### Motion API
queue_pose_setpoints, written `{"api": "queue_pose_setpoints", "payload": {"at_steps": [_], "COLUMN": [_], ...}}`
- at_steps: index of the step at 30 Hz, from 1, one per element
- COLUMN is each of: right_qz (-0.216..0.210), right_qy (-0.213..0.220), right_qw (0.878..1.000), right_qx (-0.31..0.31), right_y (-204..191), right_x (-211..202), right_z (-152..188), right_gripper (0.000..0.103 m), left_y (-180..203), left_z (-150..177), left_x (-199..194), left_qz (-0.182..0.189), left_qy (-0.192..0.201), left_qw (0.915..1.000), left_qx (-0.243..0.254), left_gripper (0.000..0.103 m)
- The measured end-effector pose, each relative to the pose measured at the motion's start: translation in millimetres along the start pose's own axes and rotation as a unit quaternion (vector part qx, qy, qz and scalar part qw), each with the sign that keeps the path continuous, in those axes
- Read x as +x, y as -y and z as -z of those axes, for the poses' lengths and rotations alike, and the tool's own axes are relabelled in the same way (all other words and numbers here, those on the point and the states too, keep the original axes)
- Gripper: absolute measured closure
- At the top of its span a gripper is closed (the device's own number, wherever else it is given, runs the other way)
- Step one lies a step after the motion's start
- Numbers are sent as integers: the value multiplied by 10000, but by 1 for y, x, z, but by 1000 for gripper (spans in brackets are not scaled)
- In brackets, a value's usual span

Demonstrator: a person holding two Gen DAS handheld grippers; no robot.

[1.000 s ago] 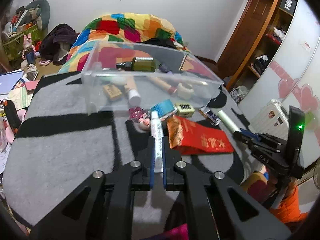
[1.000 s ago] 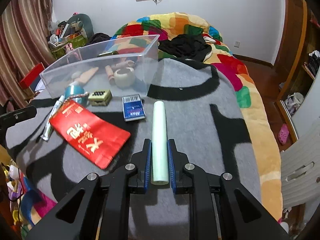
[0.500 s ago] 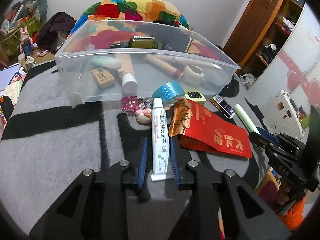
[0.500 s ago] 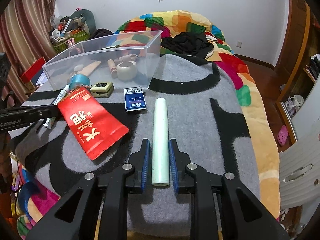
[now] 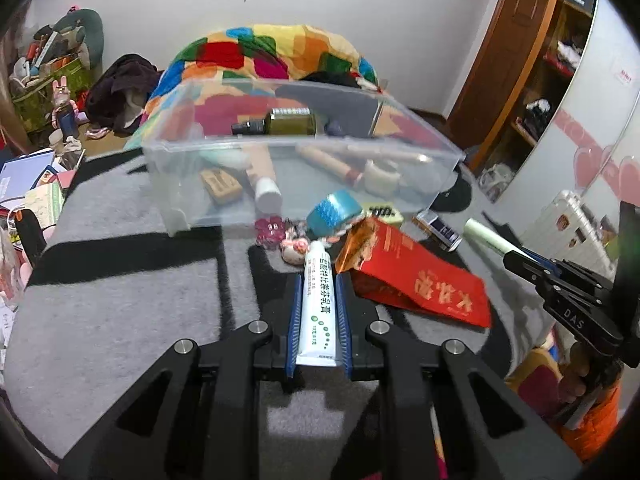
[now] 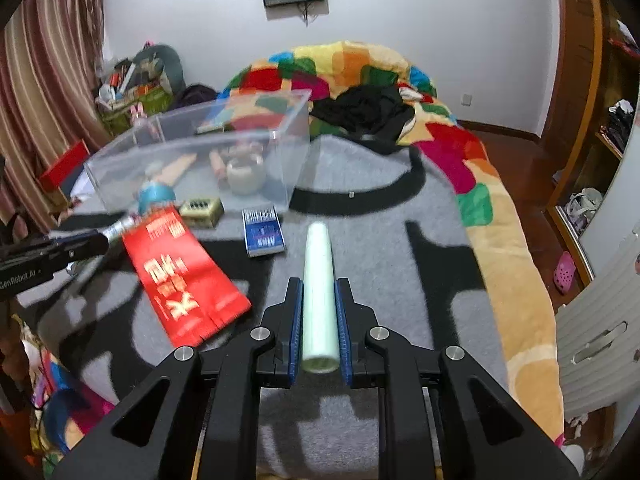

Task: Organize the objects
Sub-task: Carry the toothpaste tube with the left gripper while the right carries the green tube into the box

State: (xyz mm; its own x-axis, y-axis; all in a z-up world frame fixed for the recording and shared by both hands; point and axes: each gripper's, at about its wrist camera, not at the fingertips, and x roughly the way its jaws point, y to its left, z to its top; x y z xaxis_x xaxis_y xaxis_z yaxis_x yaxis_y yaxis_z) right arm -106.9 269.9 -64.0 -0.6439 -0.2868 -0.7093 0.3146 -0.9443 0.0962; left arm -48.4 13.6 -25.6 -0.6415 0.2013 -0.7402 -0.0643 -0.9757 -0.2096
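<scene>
My left gripper [image 5: 318, 280] has its jaws closing, blue pads against the sides of a white tube [image 5: 318, 300] with green print, low over the grey blanket [image 5: 120, 300]. The tube's cap points toward a clear plastic bin [image 5: 240, 148] holding several items. My right gripper [image 6: 318, 284] has its jaws closing too, pads pressing a pale green roll [image 6: 318, 264] that points away from me. The left wrist view shows the right gripper [image 5: 516, 256] with that roll [image 5: 486, 236] at right. The left gripper [image 6: 100, 240] shows at the right wrist view's left edge.
A red packet [image 5: 420, 280] lies between the two grippers. A blue tape roll [image 5: 334, 210], a small tan box [image 6: 202, 210], a blue card box [image 6: 262, 234] and pink trinkets [image 5: 276, 232] sit before the bin. A colourful quilt [image 6: 360, 68] lies behind.
Half a second ago both pairs of jaws stood slightly wider around the tube and the roll; now they are tight again. The bin looks farther off in the left wrist view.
</scene>
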Motion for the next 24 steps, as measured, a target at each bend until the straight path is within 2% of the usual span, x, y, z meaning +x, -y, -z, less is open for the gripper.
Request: {"api": "queue_pose_setpoints", "payload": {"at_steps": [8,15,19,24], "right_qz": [-310,-496,-721,-1190], "right_qy": [537,925,979,593], "right_qw": [9981,9944,9924,9906], "right_qx": [16,-151,-196,-335], "right_y": [-14,-35,-48,-72], "right_x": [-23,-29,-21,13], "right_z": [-32,-63,-81,-98], "right_gripper": [89,89,89,89], "left_y": [5,-2,-15,-38], "left_z": [-22,-47,-63,-78], "left_x": [-36,-48,-35,-6], "left_qz": [27,-31,-116,-279], "left_qy": [587,949,879,578], "left_qw": [9982,9955,9960,9971], "left_qx": [92,20,-137,-416], "left_gripper": [87,87,87,87]}}
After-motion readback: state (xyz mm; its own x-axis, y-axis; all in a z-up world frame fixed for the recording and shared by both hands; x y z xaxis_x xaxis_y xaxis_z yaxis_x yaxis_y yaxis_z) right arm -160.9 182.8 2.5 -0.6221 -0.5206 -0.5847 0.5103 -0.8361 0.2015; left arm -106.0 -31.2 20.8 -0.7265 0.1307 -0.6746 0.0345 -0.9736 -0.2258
